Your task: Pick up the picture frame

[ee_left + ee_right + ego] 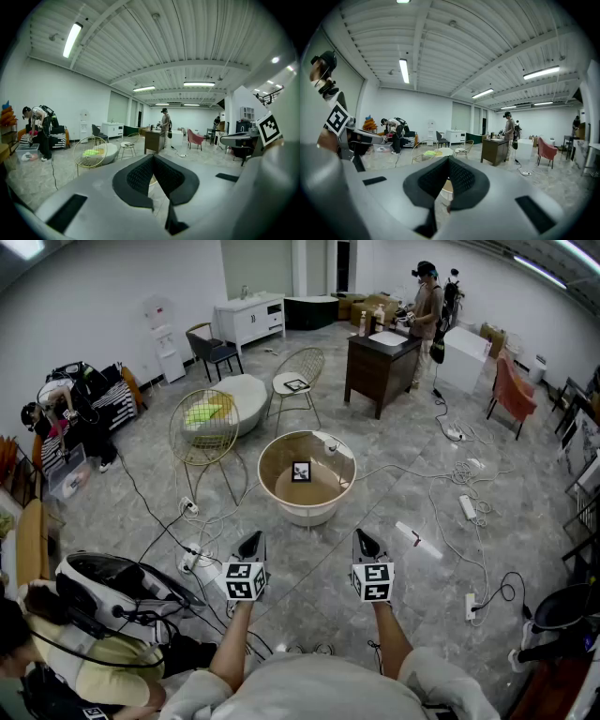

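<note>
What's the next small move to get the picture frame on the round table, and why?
Probably carry the right hand-held gripper forward toward the small black picture frame on the round tan table: both it and the left hand-held gripper hang short of the table, jaws shut on nothing.

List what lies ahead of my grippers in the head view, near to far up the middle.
left gripper and right gripper side by side → round table → picture frame on it → wire chair → white cabinet at the far wall
</note>
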